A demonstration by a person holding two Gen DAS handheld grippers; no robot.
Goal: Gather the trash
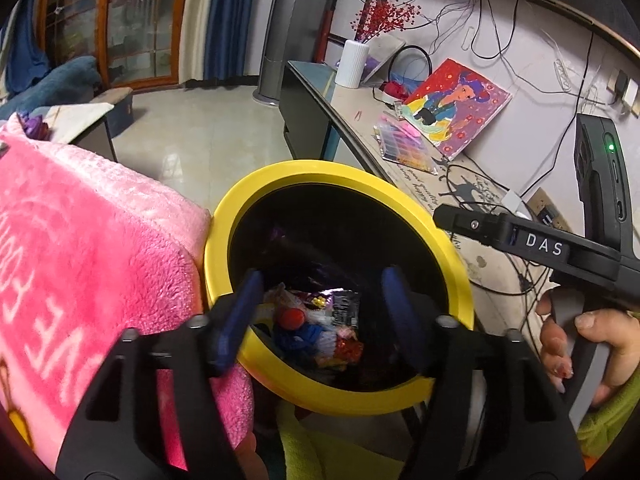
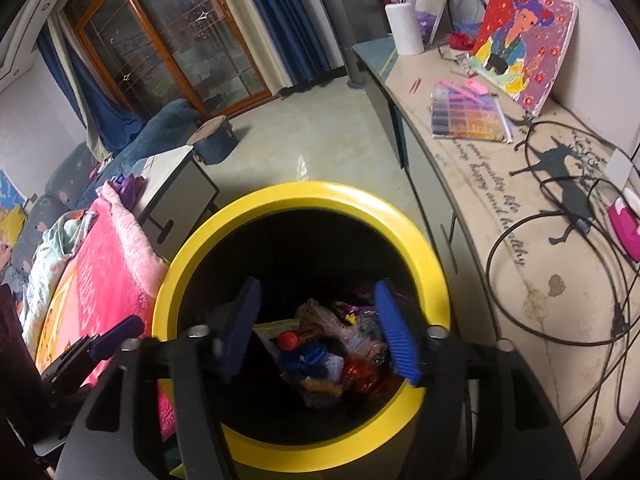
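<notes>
A black trash bin with a yellow rim (image 1: pixel 224 236) (image 2: pixel 430 264) stands between a pink blanket and a long side table. Mixed trash lies at its bottom (image 1: pixel 320 328) (image 2: pixel 332 348): wrappers, a red cap, blue scraps. My left gripper (image 1: pixel 324 280) hovers over the bin mouth, open and empty. My right gripper (image 2: pixel 316 292) also hovers over the bin mouth, open and empty. The right gripper's body shows at the right of the left wrist view (image 1: pixel 540 244), held by a hand.
A pink plush blanket (image 1: pixel 80 248) (image 2: pixel 112 280) lies left of the bin. The side table (image 2: pixel 500 208) on the right carries cables, a bead box (image 2: pixel 468 116), a painting (image 1: pixel 456 104), a white vase (image 2: pixel 404 28). A small white table (image 2: pixel 176 184) stands behind.
</notes>
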